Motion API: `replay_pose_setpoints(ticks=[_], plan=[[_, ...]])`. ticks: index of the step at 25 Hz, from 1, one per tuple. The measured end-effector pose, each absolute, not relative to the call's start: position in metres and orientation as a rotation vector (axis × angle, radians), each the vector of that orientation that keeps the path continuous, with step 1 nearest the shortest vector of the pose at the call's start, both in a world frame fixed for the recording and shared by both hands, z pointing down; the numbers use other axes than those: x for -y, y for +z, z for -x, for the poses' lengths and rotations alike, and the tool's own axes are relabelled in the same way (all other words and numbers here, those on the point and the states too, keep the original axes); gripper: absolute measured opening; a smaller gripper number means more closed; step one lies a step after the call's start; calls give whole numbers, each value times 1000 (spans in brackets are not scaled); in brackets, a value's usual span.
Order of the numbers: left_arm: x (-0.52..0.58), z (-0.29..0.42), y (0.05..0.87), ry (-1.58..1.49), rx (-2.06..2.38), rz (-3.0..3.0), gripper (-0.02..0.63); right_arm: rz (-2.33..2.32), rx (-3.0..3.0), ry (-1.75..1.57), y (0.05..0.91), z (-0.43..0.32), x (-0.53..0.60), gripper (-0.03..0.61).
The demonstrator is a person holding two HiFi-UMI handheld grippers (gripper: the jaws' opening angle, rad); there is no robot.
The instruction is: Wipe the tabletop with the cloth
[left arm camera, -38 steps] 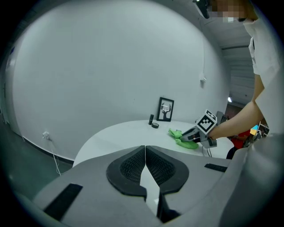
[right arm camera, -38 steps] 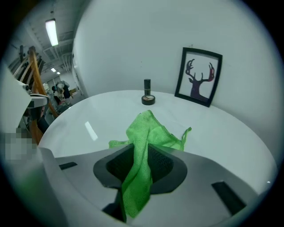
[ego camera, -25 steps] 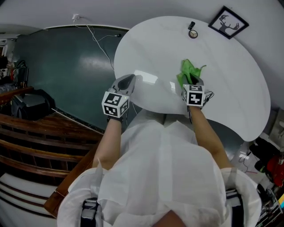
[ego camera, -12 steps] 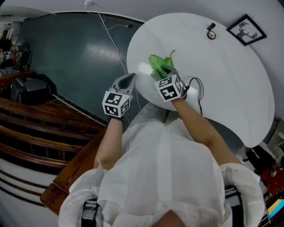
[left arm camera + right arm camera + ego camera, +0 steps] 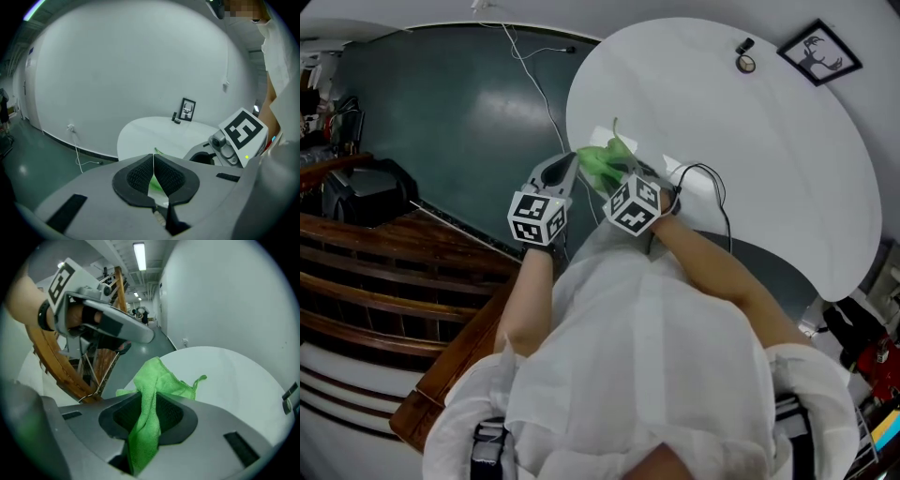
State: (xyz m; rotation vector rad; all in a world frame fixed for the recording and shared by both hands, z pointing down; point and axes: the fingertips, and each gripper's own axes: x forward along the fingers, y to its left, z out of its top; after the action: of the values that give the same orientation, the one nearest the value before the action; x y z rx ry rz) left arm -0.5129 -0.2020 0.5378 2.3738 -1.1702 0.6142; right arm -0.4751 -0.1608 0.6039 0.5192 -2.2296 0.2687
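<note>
R gripper clamps green cloth at table near-left edge. L gripper jaws together, empty, just beside. Prob mid-wipe; next: press cloth flat, sweep across.

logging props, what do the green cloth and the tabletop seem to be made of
Green cloth: likely microfibre, matt; fine nubby weave, hemmed edge, limp folds. Tabletop: smooth white, slightly glossy, perhaps laminate or painted board; it shows soft reflections.

Open tabletop; a frame and small round object at far edge.
</note>
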Motion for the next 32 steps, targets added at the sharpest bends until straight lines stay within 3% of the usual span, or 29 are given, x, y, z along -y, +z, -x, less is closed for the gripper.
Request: replay_pose_setpoints(ticks=[8,22,32], plan=[[195,450,538,575,1083,-2398,17,-681,2207,384,604,392,126,89],[135,306,530,574,854,-2521,17,-1296,1940,719,618,143,56,89],[109,249,503,532,788,-2610,17,-1588,1630,854,622,-10,-18,91]])
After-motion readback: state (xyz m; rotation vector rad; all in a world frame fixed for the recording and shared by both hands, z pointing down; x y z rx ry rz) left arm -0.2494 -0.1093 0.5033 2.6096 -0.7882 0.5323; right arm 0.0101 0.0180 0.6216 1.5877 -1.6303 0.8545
